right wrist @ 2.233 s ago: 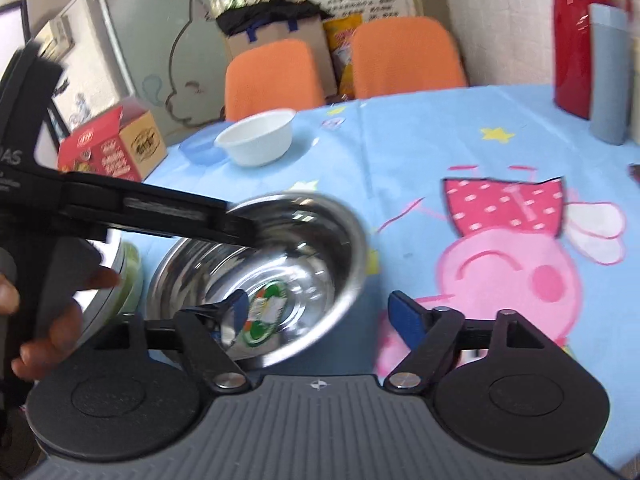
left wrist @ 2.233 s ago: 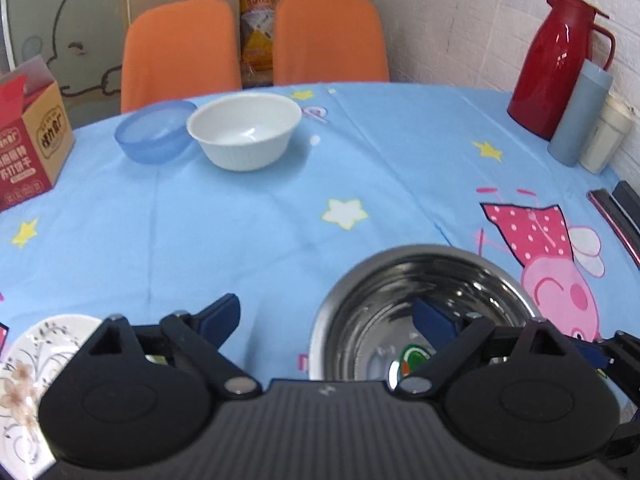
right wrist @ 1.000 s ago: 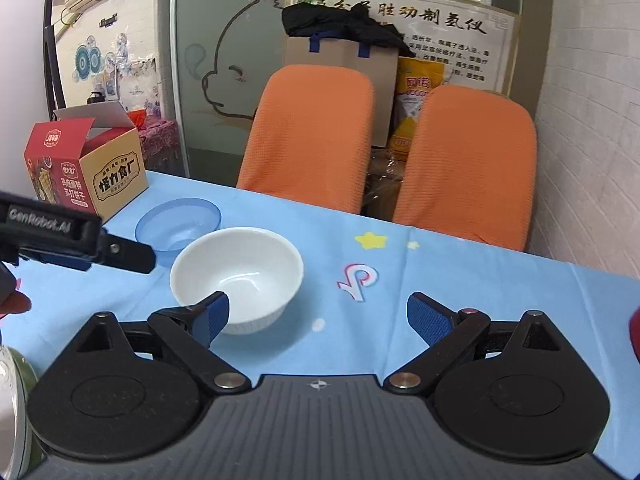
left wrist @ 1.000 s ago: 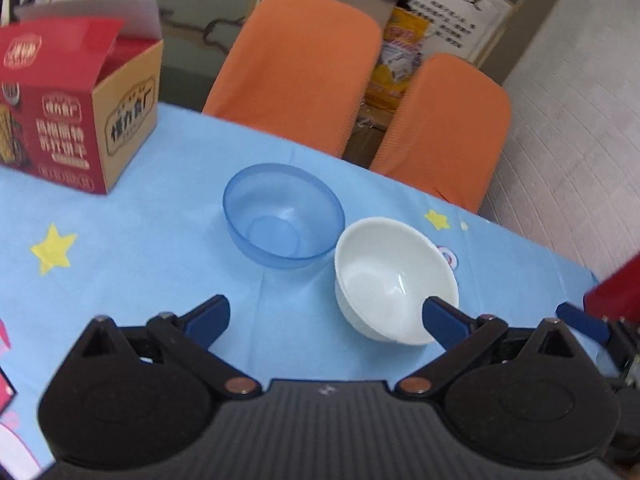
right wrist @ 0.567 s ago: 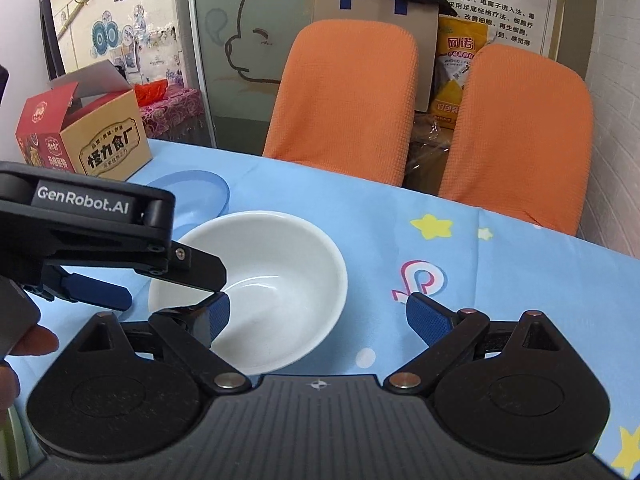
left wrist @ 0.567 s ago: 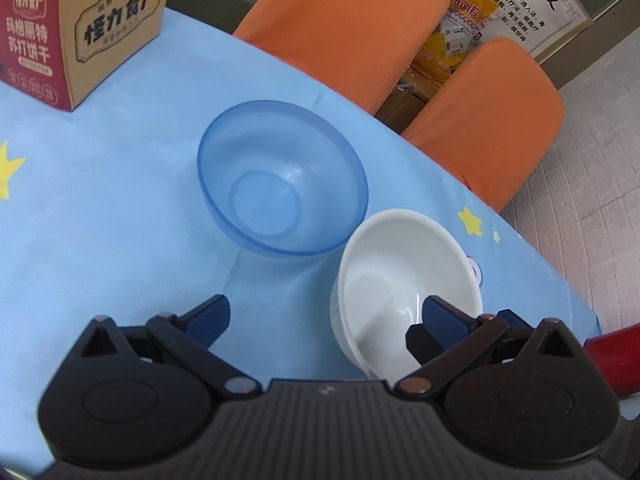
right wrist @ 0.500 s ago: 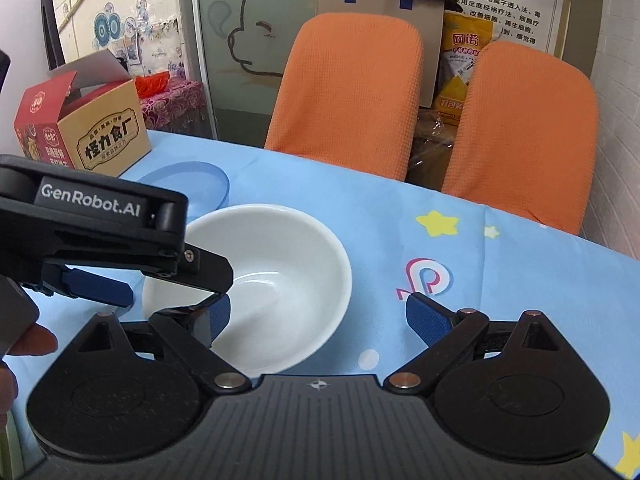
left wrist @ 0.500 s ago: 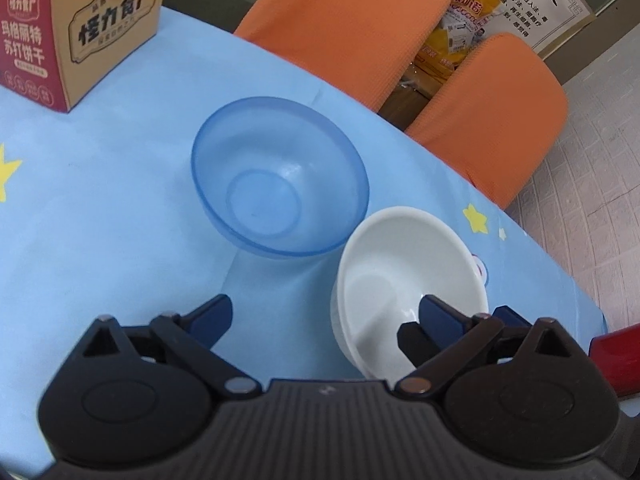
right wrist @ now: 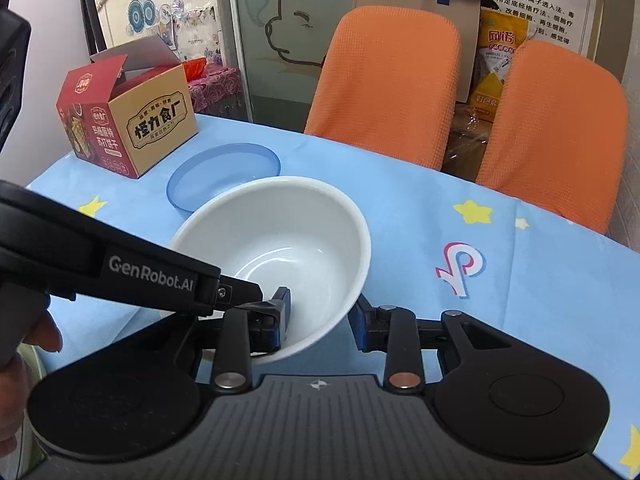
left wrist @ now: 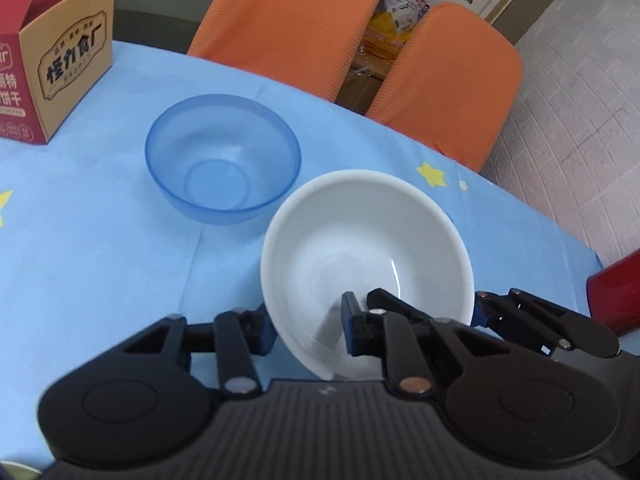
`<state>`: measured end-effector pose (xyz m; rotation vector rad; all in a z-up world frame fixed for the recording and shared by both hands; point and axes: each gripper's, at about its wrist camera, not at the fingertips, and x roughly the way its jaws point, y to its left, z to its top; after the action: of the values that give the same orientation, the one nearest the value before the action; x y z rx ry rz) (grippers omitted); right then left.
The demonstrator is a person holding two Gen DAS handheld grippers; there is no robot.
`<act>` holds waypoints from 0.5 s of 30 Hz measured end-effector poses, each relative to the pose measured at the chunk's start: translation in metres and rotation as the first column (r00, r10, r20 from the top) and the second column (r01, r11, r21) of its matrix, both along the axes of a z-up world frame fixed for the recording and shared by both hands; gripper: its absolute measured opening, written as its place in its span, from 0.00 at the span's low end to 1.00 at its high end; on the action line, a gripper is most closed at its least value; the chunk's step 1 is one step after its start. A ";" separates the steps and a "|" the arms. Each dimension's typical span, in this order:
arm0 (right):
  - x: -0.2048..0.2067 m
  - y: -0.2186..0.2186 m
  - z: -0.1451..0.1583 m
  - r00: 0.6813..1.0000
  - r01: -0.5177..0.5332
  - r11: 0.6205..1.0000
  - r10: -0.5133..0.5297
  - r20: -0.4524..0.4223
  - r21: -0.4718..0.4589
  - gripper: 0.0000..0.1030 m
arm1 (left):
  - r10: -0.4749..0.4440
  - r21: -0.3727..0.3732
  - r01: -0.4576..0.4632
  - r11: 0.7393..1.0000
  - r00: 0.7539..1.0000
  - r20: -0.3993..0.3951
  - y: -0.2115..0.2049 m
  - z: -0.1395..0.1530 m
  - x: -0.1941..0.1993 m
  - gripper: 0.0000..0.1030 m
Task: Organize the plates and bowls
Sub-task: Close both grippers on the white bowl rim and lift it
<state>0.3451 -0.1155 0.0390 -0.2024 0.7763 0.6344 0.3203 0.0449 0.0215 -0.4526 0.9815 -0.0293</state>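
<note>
A white bowl [left wrist: 360,240] [right wrist: 280,232] stands tilted on the blue tablecloth [left wrist: 100,260], its near side raised. My left gripper [left wrist: 308,328] is shut on the bowl's near-left wall, with one finger outside and one inside. From the other side, my right gripper [right wrist: 320,316] has the bowl's wall between its jaws; they are closing, and the inner pad still stands off the wall. A clear blue bowl [left wrist: 224,172] [right wrist: 224,172] sits upright just behind the white one, close to its rim.
A red and tan cardboard box [right wrist: 132,124] stands at the table's far left. Two orange chairs [right wrist: 384,80] [right wrist: 552,128] are behind the table. A red flask's edge [left wrist: 616,296] shows at the right. A hand [right wrist: 24,340] holds the left gripper.
Both grippers moved in and down onto the white bowl. The left jaws shut on its rim and the bowl tipped. The right jaws narrowed around the opposite wall.
</note>
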 end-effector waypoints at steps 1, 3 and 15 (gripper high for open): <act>-0.007 -0.003 0.005 1.000 0.004 1.000 -0.004 0.012 -0.003 0.55 | -0.009 -0.002 0.009 1.000 1.000 0.008 -0.002 0.006 -0.006 0.16; -0.023 -0.011 0.015 0.999 0.013 1.000 -0.013 0.035 0.001 0.56 | -0.029 0.002 0.029 1.000 0.999 0.022 -0.008 0.018 -0.019 0.16; -0.171 -0.055 0.031 0.972 0.164 0.986 -0.161 0.172 -0.004 0.66 | -0.218 0.049 0.214 0.976 0.970 0.105 -0.070 0.043 -0.148 0.18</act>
<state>0.1738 -0.1709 0.0699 -0.2047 0.6259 0.4484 0.1728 -0.0249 0.0641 -0.3049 0.9173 -0.2304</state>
